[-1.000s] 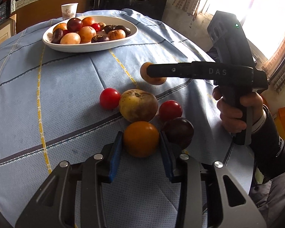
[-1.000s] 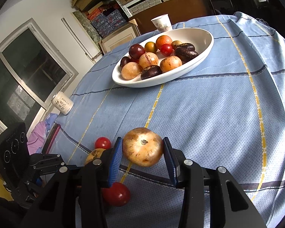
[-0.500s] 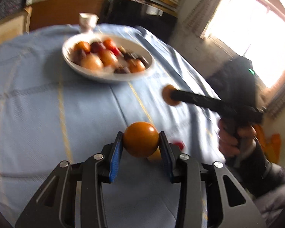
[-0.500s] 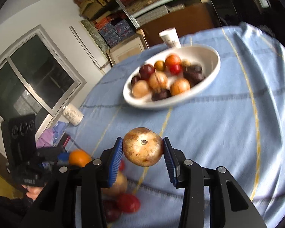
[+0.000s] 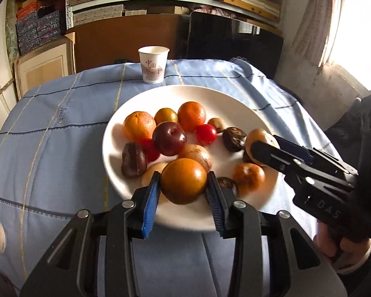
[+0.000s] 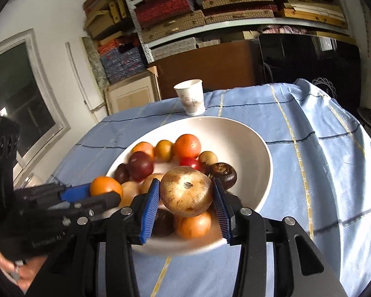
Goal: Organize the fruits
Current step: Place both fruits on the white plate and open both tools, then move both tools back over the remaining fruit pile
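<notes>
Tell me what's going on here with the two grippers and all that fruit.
A person is gathering fruit into the white bowl on the blue tablecloth. The left hand-held gripper grips an orange fruit over the bowl's near edge. The right hand-held gripper has a speckled tan fruit between its pads above the bowl, its jaws opening. A paper cup stands behind.

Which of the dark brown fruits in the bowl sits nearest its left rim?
The dark brown fruit alone at the left side of the bowl, beside the red tomato; the others lie right.
</notes>
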### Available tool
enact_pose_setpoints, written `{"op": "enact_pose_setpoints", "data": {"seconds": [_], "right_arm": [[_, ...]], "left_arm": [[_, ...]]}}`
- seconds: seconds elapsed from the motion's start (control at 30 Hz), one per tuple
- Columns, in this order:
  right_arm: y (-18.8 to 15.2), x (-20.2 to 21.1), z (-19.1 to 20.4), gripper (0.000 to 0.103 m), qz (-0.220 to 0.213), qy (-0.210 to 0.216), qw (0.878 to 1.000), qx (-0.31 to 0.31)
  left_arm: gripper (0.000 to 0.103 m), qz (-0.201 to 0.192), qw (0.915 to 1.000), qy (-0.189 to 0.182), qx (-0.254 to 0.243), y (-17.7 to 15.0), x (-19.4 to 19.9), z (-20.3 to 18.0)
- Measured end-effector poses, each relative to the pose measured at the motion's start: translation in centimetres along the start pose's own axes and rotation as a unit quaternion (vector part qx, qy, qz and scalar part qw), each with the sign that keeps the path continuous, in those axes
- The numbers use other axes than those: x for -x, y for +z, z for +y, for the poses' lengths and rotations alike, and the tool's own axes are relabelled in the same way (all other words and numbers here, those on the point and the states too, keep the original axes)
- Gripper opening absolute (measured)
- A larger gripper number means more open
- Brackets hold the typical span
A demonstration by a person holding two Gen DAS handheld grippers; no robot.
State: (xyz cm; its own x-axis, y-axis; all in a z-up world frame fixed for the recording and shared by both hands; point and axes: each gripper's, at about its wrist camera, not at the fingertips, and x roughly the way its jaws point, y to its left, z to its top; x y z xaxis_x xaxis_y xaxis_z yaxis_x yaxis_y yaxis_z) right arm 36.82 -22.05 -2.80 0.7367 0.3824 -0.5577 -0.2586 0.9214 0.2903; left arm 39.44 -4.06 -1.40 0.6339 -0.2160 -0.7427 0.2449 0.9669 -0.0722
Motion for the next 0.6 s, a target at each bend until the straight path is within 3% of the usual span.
{"op": "enact_pose_setpoints", "data": {"seconds": [0.03, 0.07, 0.1, 0.13, 0.2, 0.37, 0.6], "right_arm": [[0.1, -0.4, -0.1, 0.046, 0.001, 0.003, 1.0, -0.004], [0.2, -0.5, -0.2, 0.054, 0.001, 0.006, 1.0, -0.007], [0.2, -0.4, -0.3, 0.057, -0.005, 0.008, 1.0, -0.012], [0.2, 0.0, -0.3, 0.059, -0.012, 0.007, 1.0, -0.015], [0.2, 1.2, -0.2, 0.059, -0.025, 0.016, 0.999, -0.017], [-1.0, 4.9, 0.3, 0.064, -0.041, 0.029, 0.999, -0.014], [-5.9, 9.1, 0.7, 0.065, -0.028, 0.041, 0.999, 0.0]], "left_arm": [[0.038, 0.001, 1.0, 0.007, -0.002, 0.2, -0.3, 0.0], [0.043, 0.001, 0.9999, 0.012, -0.002, 0.1, -0.3, 0.2], [0.065, 0.0, 0.9998, 0.019, 0.0, 0.1, -0.2, 0.3], [0.078, -0.007, 0.9996, 0.028, 0.002, 0.2, 0.2, 0.4], [0.082, -0.037, 0.9986, 0.037, -0.001, 0.0, 1.9, 0.3], [0.09, -0.056, 0.997, 0.053, -0.007, -1.3, 5.5, -0.2], [0.098, -0.08, 0.9933, 0.084, 0.005, -6.1, 9.2, 0.5]]}}
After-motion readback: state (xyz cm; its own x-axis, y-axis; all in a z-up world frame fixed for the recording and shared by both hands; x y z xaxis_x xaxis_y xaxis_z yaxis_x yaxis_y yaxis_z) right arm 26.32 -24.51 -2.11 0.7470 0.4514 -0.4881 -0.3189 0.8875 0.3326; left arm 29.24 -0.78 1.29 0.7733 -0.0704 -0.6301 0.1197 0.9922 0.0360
